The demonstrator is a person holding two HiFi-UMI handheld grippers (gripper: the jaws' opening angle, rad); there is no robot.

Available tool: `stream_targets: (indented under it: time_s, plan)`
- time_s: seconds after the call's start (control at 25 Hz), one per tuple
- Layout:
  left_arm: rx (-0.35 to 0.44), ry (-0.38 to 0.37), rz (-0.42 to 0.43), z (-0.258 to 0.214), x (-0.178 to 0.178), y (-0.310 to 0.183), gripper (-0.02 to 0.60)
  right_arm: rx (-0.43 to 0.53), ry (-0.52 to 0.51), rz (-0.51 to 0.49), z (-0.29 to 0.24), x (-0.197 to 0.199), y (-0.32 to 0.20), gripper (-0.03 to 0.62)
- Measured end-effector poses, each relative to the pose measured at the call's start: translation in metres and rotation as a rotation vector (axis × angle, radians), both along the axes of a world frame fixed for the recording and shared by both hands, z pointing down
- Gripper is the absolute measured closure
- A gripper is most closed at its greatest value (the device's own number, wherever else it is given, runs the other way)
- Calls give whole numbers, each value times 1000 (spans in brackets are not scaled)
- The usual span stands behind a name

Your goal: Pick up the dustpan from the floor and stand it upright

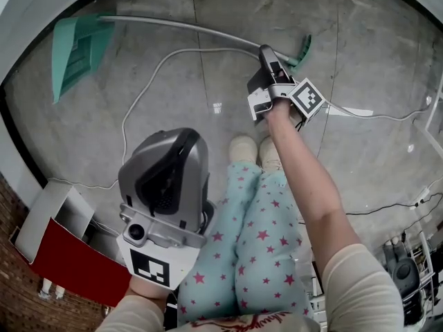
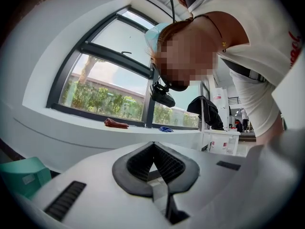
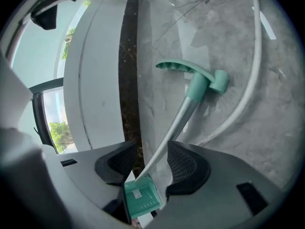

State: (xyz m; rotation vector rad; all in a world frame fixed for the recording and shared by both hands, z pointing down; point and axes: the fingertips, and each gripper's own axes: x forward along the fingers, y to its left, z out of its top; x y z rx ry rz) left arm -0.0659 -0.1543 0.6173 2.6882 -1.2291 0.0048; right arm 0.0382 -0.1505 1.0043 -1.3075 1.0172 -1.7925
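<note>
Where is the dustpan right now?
In the head view, the dustpan lies on the floor at upper left, its handle reaching right to the right gripper.

My right gripper [image 1: 268, 55] hides the pole of the dustpan [image 1: 76, 47] just beside its green grip, and the left gripper view crops its pan.

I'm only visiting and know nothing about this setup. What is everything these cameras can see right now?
dustpan: one, teal with a long grey handle, lying on the floor
cable: one, white, curving across the floor
floor: grey tiles
panel: one, red, lower left
window: one, dark frame, trees outside
small things: two, brown and blue, on the sill
legs: two, star-print trousers
left claw: shut, empty
right claw: open, dustpan handle between its jaws
</note>
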Motion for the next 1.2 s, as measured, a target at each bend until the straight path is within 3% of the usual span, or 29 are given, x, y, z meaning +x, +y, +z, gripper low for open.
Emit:
stream_targets:
  time_s: [0.2, 0.36, 0.64, 0.68, 0.76, 1.0, 1.2]
  plan:
    - [-6, -8, 20, 7, 1, 4, 563, -34, -18, 36, 16, 3, 0, 401]
    - [-11, -18, 25, 10, -2, 4, 563, -72, -76, 91, 22, 7, -1, 358]
    - [-26, -22, 8, 14, -5, 3, 563, -122, -64, 75, 40, 17, -9, 352]
    - [-28, -22, 10, 14, -4, 4, 563, -134, -55, 61, 42, 17, -9, 355]
    - [-29, -23, 15, 13, -4, 6, 563, -152, -41, 50, 43, 19, -8, 461]
    - [-32, -18, 5, 1, -7, 3, 563, -57, -24, 94, 11, 24, -25, 485]
    - [-28, 9, -3, -34, -1, 2, 563, 15, 62, 100, -62, 28, -53, 492]
